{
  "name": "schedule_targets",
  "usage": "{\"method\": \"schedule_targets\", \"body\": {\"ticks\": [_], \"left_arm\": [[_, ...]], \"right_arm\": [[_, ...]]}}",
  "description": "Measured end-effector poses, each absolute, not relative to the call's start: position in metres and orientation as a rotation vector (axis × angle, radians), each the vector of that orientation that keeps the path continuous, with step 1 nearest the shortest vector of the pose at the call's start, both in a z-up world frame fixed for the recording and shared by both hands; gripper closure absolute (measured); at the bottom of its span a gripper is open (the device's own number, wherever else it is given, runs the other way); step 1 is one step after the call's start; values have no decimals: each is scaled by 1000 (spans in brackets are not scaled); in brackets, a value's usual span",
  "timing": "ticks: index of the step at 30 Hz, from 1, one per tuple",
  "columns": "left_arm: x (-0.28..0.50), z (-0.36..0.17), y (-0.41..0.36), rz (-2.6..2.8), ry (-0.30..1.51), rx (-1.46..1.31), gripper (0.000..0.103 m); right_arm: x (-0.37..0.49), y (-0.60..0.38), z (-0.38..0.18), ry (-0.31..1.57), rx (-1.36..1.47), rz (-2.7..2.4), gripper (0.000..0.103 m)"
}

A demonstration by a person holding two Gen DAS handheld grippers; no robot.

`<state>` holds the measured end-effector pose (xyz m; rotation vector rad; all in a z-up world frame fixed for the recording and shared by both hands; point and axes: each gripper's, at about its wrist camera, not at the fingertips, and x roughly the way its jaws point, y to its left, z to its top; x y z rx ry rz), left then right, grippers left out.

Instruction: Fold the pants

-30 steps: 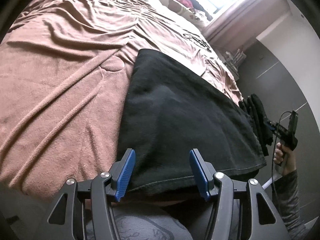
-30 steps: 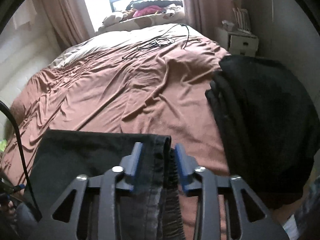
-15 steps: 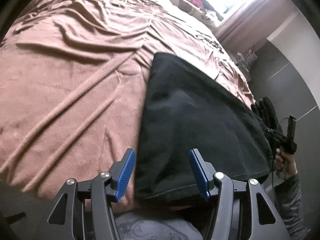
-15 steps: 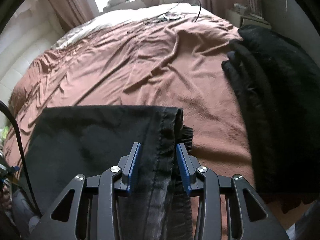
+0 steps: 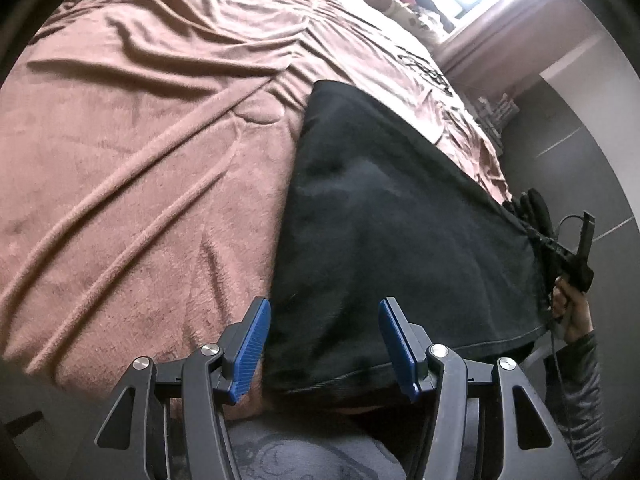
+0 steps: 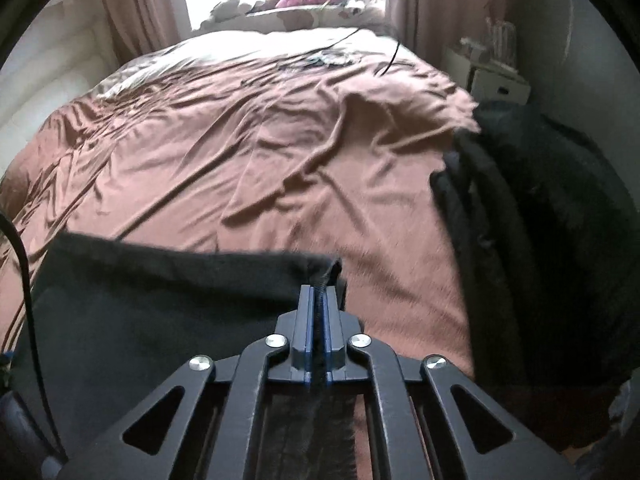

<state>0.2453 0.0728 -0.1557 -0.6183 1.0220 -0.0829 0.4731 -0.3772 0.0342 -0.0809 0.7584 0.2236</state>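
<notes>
Right hand-held gripper [image 6: 319,300] pinches the pants [image 6: 160,312] corner on the bed [image 6: 240,152]; left hand-held gripper [image 5: 324,344] gapes wide, so lifting may skew the fold.

Pants [image 5: 392,240] matt black cloth; blanket [image 5: 140,152] brown plush fleece.

Pants [image 5: 392,232] lie flat on the bed [image 5: 140,152] at its near edge, hem overhanging. Left claw [image 5: 325,346] sits at the near-edge hem, fingers either side of it. Right claw [image 6: 319,320] sits at the pants' right corner [image 6: 160,320]. Pile of clothes [image 6: 540,240] on the bed's right edge, near the pants. Cables [image 6: 320,56] at the far end, nightstand [image 6: 496,80] beyond the far right corner.
</notes>
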Motion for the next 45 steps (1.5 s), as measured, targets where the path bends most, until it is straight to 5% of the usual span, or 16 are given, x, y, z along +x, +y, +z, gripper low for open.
{"method": "schedule_targets", "body": {"ticks": [5, 11, 45], "left_arm": [[244, -156, 72, -93, 1032, -618, 44], [246, -157, 69, -99, 1044, -612, 44], [244, -158, 67, -115, 1061, -595, 44]], "right_arm": [[481, -382, 20, 881, -41, 231, 99], [431, -416, 28, 839, 63, 272, 54], [326, -499, -47, 894, 695, 488, 50]]}}
